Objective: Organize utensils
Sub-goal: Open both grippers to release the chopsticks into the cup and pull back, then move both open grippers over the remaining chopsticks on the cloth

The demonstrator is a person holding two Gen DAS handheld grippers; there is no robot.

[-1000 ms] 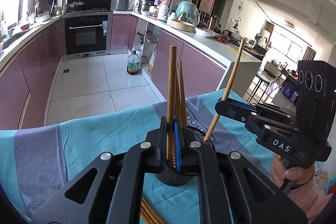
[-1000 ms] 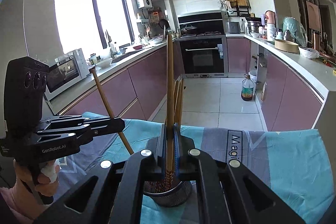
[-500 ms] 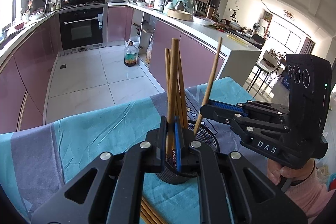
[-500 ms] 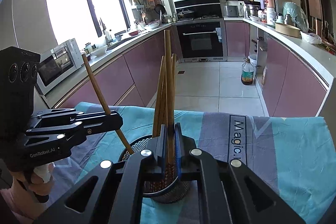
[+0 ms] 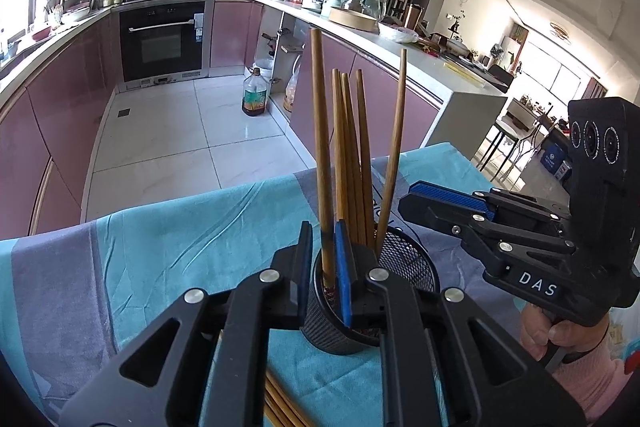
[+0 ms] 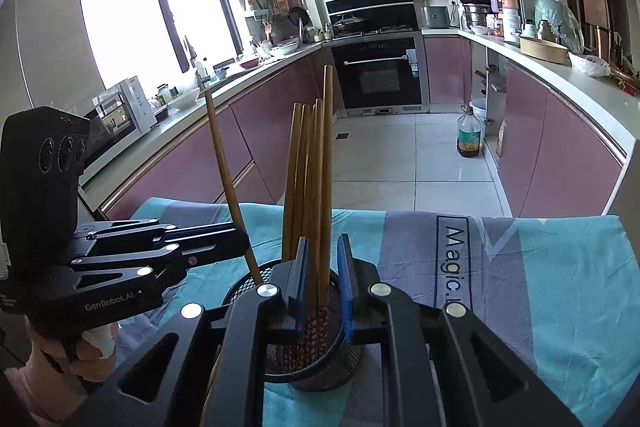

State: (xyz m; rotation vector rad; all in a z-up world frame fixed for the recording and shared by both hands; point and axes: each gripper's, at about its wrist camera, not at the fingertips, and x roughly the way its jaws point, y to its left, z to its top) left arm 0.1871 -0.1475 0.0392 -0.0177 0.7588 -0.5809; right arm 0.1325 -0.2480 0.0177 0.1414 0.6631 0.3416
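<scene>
Dropping chopsticks into mesh cup (image 5: 404,263) on teal cloth (image 5: 168,227); left gripper (image 5: 323,255) & right gripper (image 6: 323,279) jaws just been opening, now slightly spread, each w/ one chopstick (image 5: 321,147) loose between pads, tip already in cup; next: open wider, back off, fetch spare chopsticks (image 5: 280,403) lying on cloth.

upright chopsticks (image 5: 352,155) crowd the mesh holder (image 5: 404,259); open cloth (image 5: 168,239) lies left of it.
</scene>
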